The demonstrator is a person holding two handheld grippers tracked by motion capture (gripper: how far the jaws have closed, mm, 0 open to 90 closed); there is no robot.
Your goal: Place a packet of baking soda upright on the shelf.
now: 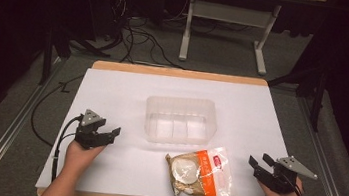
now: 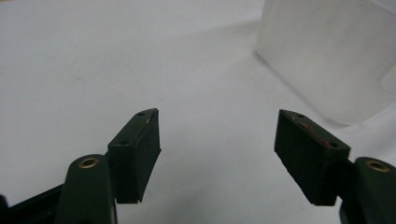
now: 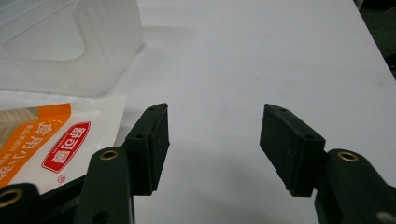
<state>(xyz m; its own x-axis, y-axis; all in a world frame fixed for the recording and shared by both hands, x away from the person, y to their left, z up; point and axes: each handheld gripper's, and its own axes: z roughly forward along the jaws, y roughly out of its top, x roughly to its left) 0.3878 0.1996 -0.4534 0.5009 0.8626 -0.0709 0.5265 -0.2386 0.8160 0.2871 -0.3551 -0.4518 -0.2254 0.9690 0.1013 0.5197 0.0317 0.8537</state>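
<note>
The desk (image 1: pixel 118 171) carries a white sheet, with two items on it. A clear plastic container (image 1: pixel 180 120) stands near the middle of the desk, open side up. A sealed packet (image 1: pixel 200 170) with an orange band and a red label lies flat just in front of the container, toward its right corner, apart from it by a narrow gap.

The left gripper (image 1: pixel 112 134) sits over the left part of the desk, to the left of the container and clear of it. Its jaws stand apart with nothing between them; in the left gripper view (image 2: pixel 217 140) bare white desk shows through the gap, and the container wall (image 2: pixel 327 56) lies ahead to the right.

The right gripper (image 1: pixel 258 160) is at the right edge of the desk, near the packet but not touching it. Its jaws stand apart and hold nothing; in the right gripper view (image 3: pixel 214 140) the packet (image 3: pixel 51 140) lies beside the left jaw.
</note>
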